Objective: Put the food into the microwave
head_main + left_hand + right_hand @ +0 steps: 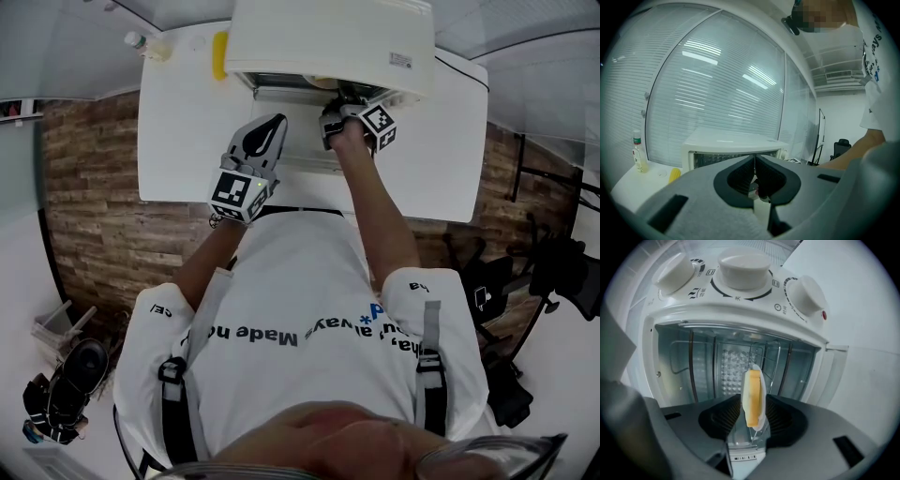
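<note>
White desk (pixel 187 141) on wood floor (pixel 84 187) carries microwave (pixel 328 37); left claw (pixel 754 160) closed, right claw (pixel 336 114) open with food (pixel 752 397) between.

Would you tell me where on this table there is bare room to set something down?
Bare tabletop lies right of the microwave, out to the table's right edge, and at the front left, between the corn and the near edge, by the left gripper. The microwave's mouth is crowded by the right gripper and the food between its fingers.
</note>
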Available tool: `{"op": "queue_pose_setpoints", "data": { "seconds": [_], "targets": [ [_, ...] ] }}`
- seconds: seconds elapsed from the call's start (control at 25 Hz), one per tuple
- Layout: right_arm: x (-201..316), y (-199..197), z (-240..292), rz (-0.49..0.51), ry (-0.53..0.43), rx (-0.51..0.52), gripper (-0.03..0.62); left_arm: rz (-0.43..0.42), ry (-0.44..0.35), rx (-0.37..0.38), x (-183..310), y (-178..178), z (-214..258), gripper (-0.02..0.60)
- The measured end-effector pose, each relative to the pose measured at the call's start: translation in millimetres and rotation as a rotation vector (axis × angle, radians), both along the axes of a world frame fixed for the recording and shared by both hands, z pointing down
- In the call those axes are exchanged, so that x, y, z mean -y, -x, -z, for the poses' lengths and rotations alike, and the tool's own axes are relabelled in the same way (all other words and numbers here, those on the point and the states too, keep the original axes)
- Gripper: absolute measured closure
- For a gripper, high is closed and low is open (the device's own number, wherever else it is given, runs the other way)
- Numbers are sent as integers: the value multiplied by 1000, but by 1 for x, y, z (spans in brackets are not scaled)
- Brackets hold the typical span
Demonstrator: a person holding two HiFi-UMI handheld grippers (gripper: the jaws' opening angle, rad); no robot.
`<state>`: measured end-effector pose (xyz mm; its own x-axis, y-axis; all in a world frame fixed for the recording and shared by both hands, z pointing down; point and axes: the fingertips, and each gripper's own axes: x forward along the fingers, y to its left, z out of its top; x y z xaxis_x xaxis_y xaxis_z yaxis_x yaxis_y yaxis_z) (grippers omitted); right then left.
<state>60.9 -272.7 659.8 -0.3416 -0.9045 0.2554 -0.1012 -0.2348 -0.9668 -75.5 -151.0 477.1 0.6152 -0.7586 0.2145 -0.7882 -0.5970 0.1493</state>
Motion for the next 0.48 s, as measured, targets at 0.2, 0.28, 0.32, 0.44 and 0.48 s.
{"op": "queue_pose_setpoints", "data": {
  "seconds": [0.2,0.28,0.32,0.44,0.48],
  "targets": [
    [-8,-2,8,12,-4,-6,457,-6,-8,3,-6,-2,8,565],
    [-12,-3,9,22,-4,-21,457,-8,-10,5,-8,-2,8,565],
    [-14,-3,9,29,-4,-31,457,-8,-10,5,-9,-2,8,565],
    [-21,-6,12,58,-9,-89,457,-7,-9,5,-10,-1,6,565],
    [-23,-8,14,70,-16,-117,457,-7,-9,5,-10,-1,6,565]
  ]
}}
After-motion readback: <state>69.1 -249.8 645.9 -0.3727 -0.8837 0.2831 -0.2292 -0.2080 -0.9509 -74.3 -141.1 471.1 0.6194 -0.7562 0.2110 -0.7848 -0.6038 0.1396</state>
